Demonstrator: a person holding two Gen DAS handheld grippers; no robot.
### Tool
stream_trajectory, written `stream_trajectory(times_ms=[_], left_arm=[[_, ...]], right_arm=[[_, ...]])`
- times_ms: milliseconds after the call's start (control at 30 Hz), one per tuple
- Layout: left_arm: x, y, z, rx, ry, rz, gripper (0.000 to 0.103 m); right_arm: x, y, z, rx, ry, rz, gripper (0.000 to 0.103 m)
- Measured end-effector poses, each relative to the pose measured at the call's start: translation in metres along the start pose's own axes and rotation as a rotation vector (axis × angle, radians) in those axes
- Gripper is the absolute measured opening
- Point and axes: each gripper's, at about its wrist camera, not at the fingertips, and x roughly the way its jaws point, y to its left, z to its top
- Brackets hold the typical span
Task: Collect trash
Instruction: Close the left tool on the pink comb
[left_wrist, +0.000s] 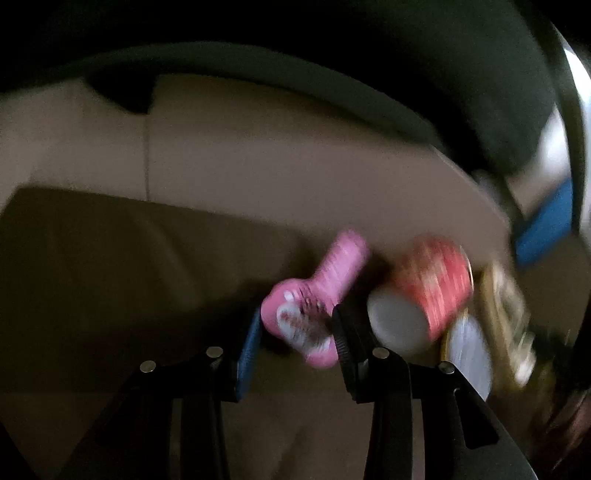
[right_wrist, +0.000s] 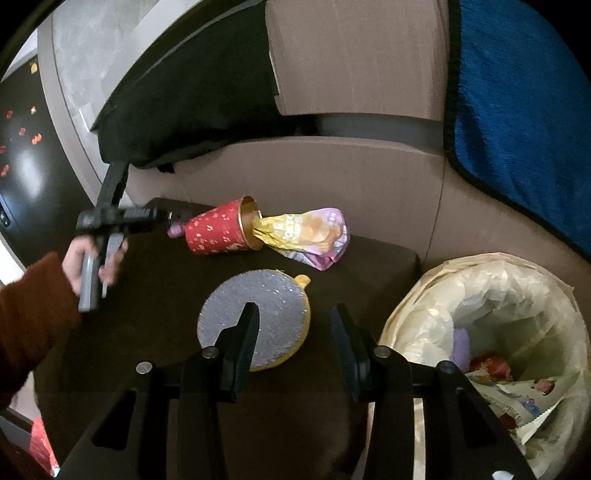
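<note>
Pink wrapper sits between the released left claw, which should clench next, while the right claw hangs released beside the bin.

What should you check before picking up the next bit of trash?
1. Left gripper around the pink wrapper: ok, the wrapper sits between its fingers. Whether they press on it: cannot tell, the picture is blurred.
2. Right gripper free: ok, open and holding nothing.
3. Trash within reach: ok, the red cup lies on its side with a yellow wrapper spilling from it, and the silver round lid lies flat nearby.
4. Trash bin ready: ok, lined, open, beside the dark cushion.
5. Room left in the bin: ok.
</note>
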Motion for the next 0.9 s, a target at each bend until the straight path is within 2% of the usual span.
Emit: stream_trajectory(times_ms=[67,167,233,300,567,700,800,900], left_arm=[[-0.006,-0.018,-0.013,0.107,0.003,0.055,0.041],[-0.002,-0.036,-0.007,0.168,-0.005,0.117,0.043],[-0.005,-0.039,-0.005,0.139,-0.007,0.125,0.045],[0.0,-0.038,-0.006,0.064,-0.022,0.124,0.045],[-0.002,-0.02,0.007,-0.192,-0.091,0.219,0.044],[-0.015,-0.023,0.002,-0.184,-0.121,0.259,0.018],[-0.041,-0.026,-0.018,-0.162,-0.15,0.287,0.017],[-0.065,-0.036,-0.047,-0.166,-0.138,0.291,0.016]], right_arm=[[0.001,0.004,-0.001,-0.005,-0.001,0.011,0.039],[0.005,0.009,-0.004,-0.015,0.001,0.011,0.039],[0.007,0.012,-0.007,-0.012,0.006,0.021,0.039],[0.007,0.015,-0.01,-0.013,0.008,0.024,0.039],[0.0,0.019,-0.024,-0.032,0.018,-0.001,0.039],[-0.004,0.015,-0.029,-0.013,0.021,0.003,0.039],[-0.01,0.014,-0.031,-0.021,0.012,-0.002,0.039],[-0.01,0.012,-0.027,-0.02,0.006,0.002,0.039]])
